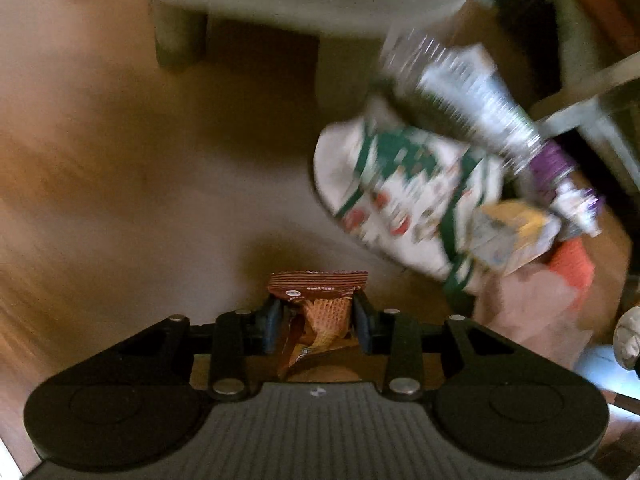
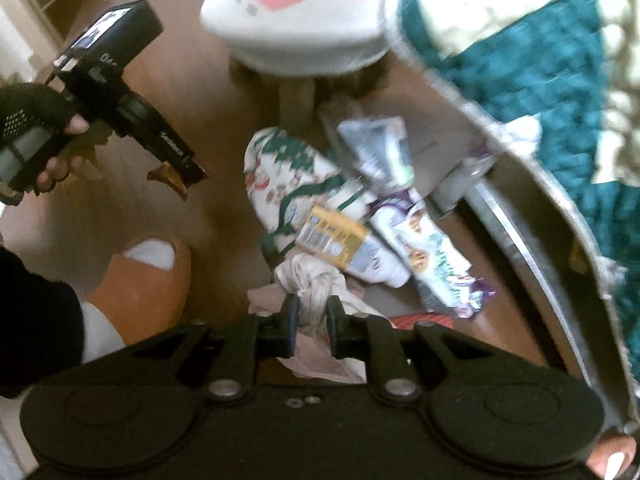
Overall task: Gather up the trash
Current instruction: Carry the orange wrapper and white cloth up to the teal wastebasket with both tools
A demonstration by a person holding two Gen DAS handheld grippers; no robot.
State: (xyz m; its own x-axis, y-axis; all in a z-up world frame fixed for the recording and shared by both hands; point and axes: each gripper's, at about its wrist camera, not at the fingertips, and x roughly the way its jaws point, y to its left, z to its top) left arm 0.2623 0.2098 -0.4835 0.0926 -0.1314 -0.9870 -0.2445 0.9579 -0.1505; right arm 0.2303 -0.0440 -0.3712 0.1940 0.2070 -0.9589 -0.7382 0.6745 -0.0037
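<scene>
At the far left of the right wrist view, the left gripper (image 2: 188, 170) is seen gripped by a hand in a black fingerless glove (image 2: 38, 120), with a crumpled brown and gold snack wrapper (image 2: 170, 178) clenched at its tip above the brown wooden floor (image 2: 224, 216). In the left wrist view the same brown striped wrapper with a waffle-cone print (image 1: 320, 300) is grasped between the black fingers (image 1: 272, 320), which are pressed against both of its sides. Below the left gripper, a foot in an orange slipper with a white sock (image 2: 148, 276) is seen on the floor. Further right, a low white round stool (image 2: 296, 28) is seen at the top, and a heap of litter lies on the floor in front of it: a white bag with green print (image 2: 288, 172), a yellow and white carton (image 2: 332, 236), a silver-grey foil pouch (image 2: 380, 148) and a purple-edged foil packet (image 2: 436, 260), all overlapping one another. At the bottom centre, a twisted off-white tissue wad (image 2: 312, 296) is pinched between the fingers of the right gripper (image 2: 313, 320), which are closed tightly on it, with a pale pink sheet (image 2: 320, 364) beneath it. At the far right, a bed with a teal and cream quilt (image 2: 540, 80) is seen, and its pale frame rail (image 2: 516, 240) runs diagonally beside the heap.
</scene>
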